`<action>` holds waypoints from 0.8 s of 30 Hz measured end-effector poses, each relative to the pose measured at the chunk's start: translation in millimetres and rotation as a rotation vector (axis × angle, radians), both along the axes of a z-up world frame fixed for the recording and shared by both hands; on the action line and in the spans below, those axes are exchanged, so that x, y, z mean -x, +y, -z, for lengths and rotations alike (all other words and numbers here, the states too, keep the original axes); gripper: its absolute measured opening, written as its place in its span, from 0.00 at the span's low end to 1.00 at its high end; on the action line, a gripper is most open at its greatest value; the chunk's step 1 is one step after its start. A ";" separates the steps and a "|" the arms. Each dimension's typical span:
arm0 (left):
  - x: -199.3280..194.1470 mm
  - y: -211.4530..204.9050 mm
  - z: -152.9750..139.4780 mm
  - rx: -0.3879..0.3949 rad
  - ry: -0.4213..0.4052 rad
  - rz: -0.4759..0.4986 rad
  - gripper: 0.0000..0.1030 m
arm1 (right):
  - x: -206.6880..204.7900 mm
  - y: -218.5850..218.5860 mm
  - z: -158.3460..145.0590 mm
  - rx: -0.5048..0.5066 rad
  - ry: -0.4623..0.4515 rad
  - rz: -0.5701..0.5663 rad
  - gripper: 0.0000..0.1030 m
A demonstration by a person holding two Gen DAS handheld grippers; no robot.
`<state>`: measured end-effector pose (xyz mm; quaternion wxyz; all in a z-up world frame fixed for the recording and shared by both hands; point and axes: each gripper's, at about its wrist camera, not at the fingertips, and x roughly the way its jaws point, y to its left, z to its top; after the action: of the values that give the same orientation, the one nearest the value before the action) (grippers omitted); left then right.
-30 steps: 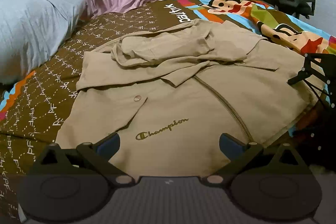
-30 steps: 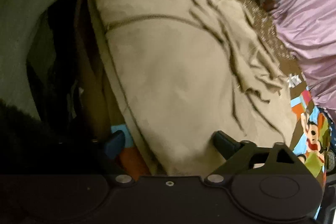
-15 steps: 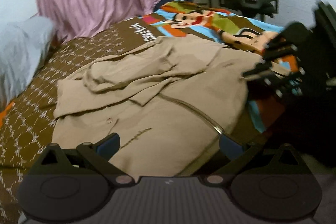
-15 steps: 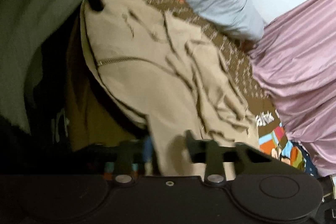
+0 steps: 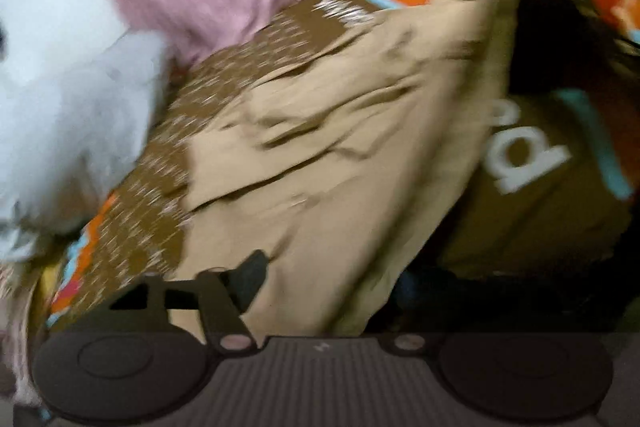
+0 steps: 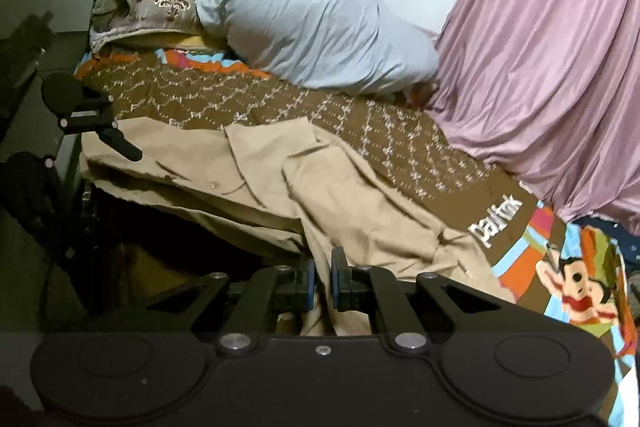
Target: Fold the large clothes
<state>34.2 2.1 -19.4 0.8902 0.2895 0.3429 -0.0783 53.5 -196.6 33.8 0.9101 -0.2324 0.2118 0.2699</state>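
We are working over a bed [image 6: 280, 99] covered with a brown patterned spread that turns into a bright cartoon print at its near end. A pink curtain [image 6: 552, 59] is hanging down onto the far side, and a big pale blue pillow [image 6: 312, 19] is lying at the head. Both are keeping well clear of the folding area.

The tan jacket [image 6: 360, 203] is lying across the middle of the bed with its sleeves already tucked in over the chest. Its near hem is hanging off the mattress edge toward us, the easiest part to pick up for a lengthwise fold.

The right fingers [image 6: 338, 279] have just been closing and are now pinching almost fully together on a bunched fold of that hem. The cloth is running up between the blue pads, so we are judging this a firm hold, taken at a corner so the panel can be carried over flat.

The left fingers [image 5: 248, 279] have also just been closing, now sitting roughly halfway in at the other end of the hem. The view is badly blurred. Cloth is draping between them and hiding one finger – so we cannot tell whether the pads are actually pressing on it yet.
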 end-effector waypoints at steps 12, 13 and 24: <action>-50.4 21.7 -67.3 0.138 -0.093 -0.047 0.10 | 26.8 12.6 17.1 -0.045 0.099 -0.030 0.64; -54.9 19.7 -71.3 0.143 -0.093 -0.047 0.10 | 29.2 16.9 21.4 -0.039 0.108 -0.035 0.70; -56.6 30.0 -81.5 0.182 -0.053 -0.063 0.12 | 48.3 46.0 87.8 0.441 -0.161 0.123 0.62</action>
<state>90.7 32.2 62.1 0.9236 0.1983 0.3198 -0.0736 5.1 -150.5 -54.0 0.8661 -0.4327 0.2062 0.1419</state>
